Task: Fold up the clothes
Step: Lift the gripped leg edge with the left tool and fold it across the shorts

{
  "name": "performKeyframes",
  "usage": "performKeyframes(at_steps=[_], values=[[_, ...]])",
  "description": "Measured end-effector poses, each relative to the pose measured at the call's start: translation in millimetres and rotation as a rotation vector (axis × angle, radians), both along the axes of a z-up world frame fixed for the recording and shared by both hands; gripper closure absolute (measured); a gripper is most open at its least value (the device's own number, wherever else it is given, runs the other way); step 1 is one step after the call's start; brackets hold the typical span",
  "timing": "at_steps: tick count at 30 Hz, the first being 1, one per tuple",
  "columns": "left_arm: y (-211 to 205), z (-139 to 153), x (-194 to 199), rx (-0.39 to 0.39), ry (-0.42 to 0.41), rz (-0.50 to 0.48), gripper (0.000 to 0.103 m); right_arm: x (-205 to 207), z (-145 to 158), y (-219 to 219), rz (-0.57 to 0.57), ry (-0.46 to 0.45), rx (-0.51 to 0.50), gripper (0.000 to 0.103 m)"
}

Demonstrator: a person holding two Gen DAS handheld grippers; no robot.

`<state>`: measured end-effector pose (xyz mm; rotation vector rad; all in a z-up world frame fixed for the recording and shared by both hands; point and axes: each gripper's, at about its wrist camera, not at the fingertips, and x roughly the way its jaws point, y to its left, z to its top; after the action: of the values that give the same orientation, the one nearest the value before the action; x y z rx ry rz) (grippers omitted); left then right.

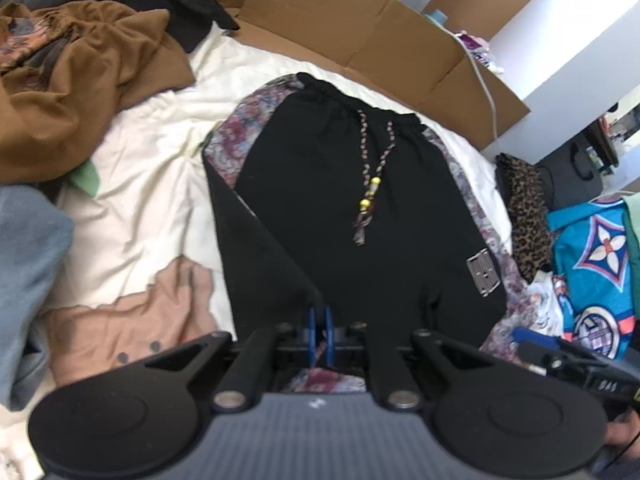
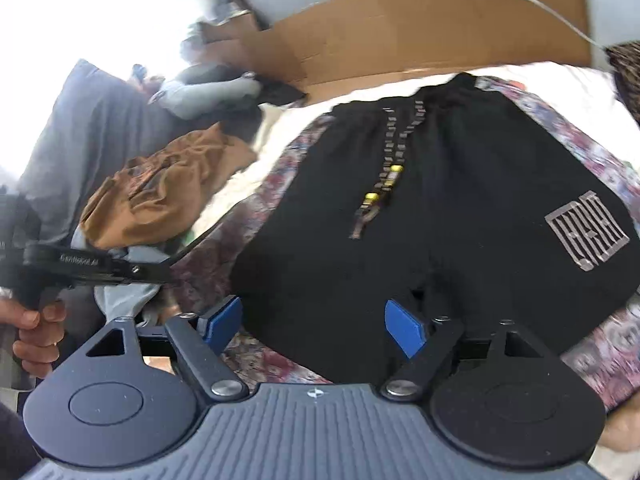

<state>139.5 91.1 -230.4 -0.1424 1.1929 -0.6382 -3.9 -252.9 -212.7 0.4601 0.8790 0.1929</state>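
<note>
The left tongs (image 1: pixel 320 330) pinch the black shorts (image 1: pixel 360 208); the right tongs (image 2: pixel 316 326) gape, beside flattened cardboard (image 1: pixel 360 36).

Left gripper (image 1: pixel 321 330) pinched closed, apparently gripping cloth; right gripper (image 2: pixel 316 322) jaws apart, nothing clamped.

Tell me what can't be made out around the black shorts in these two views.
- Left wrist view: the black shorts' lower hem, hidden behind the left tool.
- Right wrist view: the hem between the open right tool's fingers, black on black.
- Right wrist view: the grey printed patch, motion-blurred, unreadable.
</note>
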Motion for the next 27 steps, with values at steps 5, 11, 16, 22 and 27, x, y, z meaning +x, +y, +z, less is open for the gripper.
performKeyframes(at_steps=[5, 11, 16, 22, 27], values=[[-15.5, 3.6, -2.0, -0.051, 0.013, -0.027, 0.097, 16.6, 0.8, 21.0, 0.065, -0.011, 0.005, 0.024], [-30.6, 5.7, -0.3, -0.093, 0.033, -0.046, 0.097, 34.5, 7.9, 41.6, 0.124, -0.04, 0.035, 0.027], [-41.5, 11.4, 1.3, -0.127, 0.049, -0.048, 0.097, 49.0, 9.0, 55.7, 0.168, -0.04, 0.041, 0.049], [-49.2, 16.1, 0.3, -0.144, 0.063, -0.061, 0.097, 61.3, 8.6, 70.7, 0.203, -0.036, 0.026, 0.054], [-54.8, 20.2, -2.3, -0.142, 0.066, -0.064, 0.097, 69.5, 7.9, 77.3, 0.216, -0.039, -0.01, 0.054]])
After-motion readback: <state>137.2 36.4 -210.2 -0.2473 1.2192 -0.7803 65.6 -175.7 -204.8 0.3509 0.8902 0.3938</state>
